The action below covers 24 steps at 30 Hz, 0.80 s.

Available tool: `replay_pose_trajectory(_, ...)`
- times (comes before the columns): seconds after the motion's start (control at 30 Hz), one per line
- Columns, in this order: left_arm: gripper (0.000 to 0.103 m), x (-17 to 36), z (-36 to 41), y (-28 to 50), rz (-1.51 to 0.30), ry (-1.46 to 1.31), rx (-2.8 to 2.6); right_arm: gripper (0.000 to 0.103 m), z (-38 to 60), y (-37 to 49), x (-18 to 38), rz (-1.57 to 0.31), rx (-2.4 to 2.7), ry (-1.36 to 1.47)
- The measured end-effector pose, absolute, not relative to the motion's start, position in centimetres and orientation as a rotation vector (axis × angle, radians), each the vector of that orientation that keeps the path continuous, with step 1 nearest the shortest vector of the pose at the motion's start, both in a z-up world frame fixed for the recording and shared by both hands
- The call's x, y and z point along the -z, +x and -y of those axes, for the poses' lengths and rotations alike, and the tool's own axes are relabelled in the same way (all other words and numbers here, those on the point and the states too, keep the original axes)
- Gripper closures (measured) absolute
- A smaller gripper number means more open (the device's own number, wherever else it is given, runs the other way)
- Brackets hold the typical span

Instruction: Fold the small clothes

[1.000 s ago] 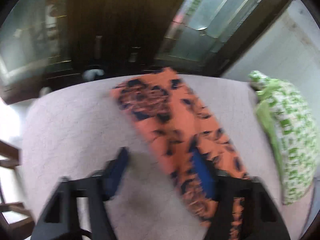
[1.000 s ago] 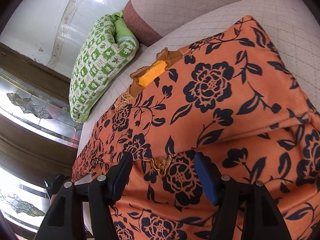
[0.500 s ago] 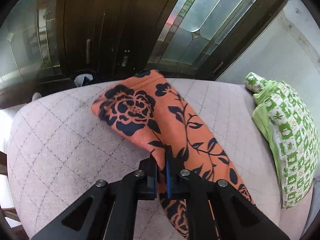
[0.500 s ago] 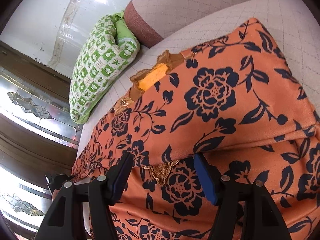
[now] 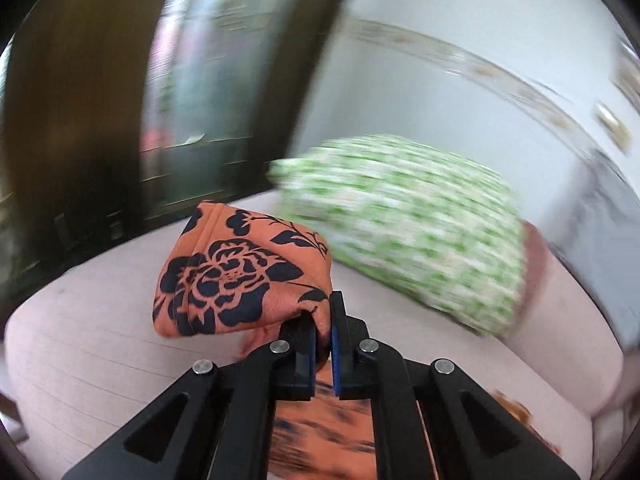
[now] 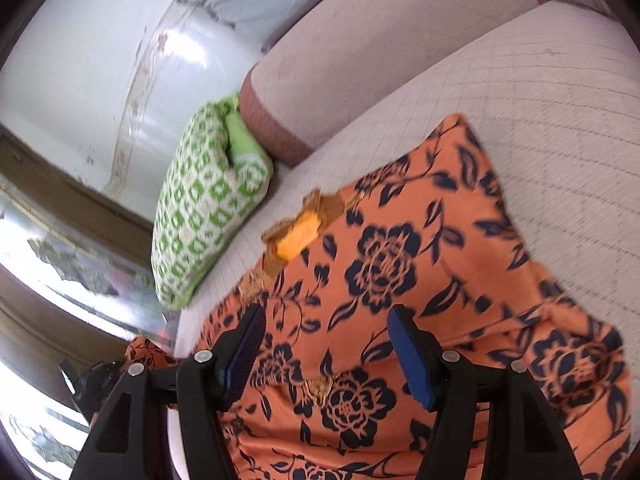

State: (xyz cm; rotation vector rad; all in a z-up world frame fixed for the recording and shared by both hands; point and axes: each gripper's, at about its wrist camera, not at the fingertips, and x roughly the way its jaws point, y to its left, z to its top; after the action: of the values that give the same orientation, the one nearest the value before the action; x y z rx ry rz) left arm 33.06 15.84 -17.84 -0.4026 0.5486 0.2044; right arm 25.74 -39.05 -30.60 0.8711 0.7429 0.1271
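The left gripper [image 5: 323, 330] is clamped shut on orange floral cloth [image 5: 240, 276], while the right gripper [image 6: 324, 350] stands parted above it.

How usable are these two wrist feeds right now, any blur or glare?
Left wrist view: heavy motion blur on the green-and-white patterned pillow and the wall; the orange floral garment pinched in the left tool stays fairly sharp. Right wrist view: mild blur, glare on the glossy white wall.
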Motion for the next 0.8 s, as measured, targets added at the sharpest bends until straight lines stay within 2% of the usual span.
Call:
replay_pose_trajectory(0.2,0.098,16.8,-0.5,33.0,-0.562,-0.255,0.07,0.036,43.2,25.0,30.5,-0.691,-0.08,0.948)
replay_pose_trajectory(0.33,0.098,20.3,10.3,32.7,-0.675,-0.16,0.259,0.036,46.4,24.2,30.3,-0.646,-0.046,0.996)
replay_pose_trajectory(0.4,0.084,23.4,14.6,33.1,-0.794,-0.086,0.351,0.036,47.7,23.8,30.2,-0.623,-0.027,1.011)
replay_pose_trajectory(0.43,0.069,25.1,16.5,33.1,-0.871,-0.051,0.388,0.036,48.2,23.7,30.1,-0.615,-0.016,1.013)
replay_pose_trajectory(0.47,0.063,26.4,17.7,33.1,-0.938,-0.019,0.413,0.036,48.5,23.6,30.1,-0.611,-0.004,1.012)
replay_pose_trajectory(0.53,0.063,27.5,18.6,33.0,-0.994,0.022,0.429,0.034,49.1,23.6,30.1,-0.608,0.012,1.015)
replay_pose_trajectory(0.6,0.059,25.8,17.3,32.8,-0.956,-0.004,0.455,0.031,49.3,23.8,30.1,-0.608,0.004,1.029)
replay_pose_trajectory(0.73,0.029,20.6,11.1,32.3,-0.761,-0.101,0.41,0.025,48.4,24.1,29.9,-0.597,-0.039,1.054)
replay_pose_trajectory(0.8,0.024,19.0,7.6,32.3,-0.692,-0.106,0.302,0.025,47.3,25.1,30.1,-0.637,-0.095,1.057)
